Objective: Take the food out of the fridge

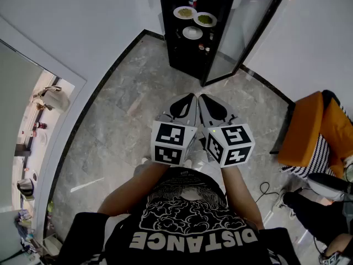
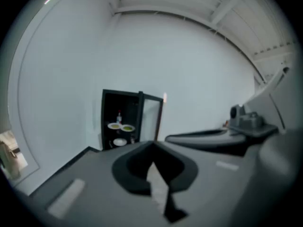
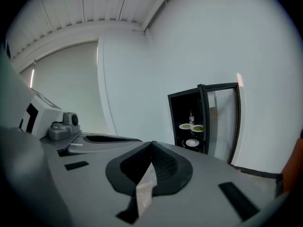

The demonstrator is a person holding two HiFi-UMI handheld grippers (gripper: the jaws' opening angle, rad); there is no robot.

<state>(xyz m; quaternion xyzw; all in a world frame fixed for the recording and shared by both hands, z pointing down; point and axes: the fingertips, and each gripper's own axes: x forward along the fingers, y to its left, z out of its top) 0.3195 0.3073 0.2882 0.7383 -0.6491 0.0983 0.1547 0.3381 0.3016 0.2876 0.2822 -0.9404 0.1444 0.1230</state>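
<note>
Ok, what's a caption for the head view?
Left hand-held gripper and right hand-held gripper, both shut, face open fridge holding plates.

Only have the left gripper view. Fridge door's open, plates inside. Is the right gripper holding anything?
Observer: No. The right gripper view shows the right gripper with its fingers together and nothing between them.
Operator: Anything beside the way to the fridge?
Observer: The head view shows an orange chair off to the right, clear of the straight line to the fridge.
Operator: Trip hazards?
Observer: A thin dark cable lies loose near that chair, on the person's right.
</note>
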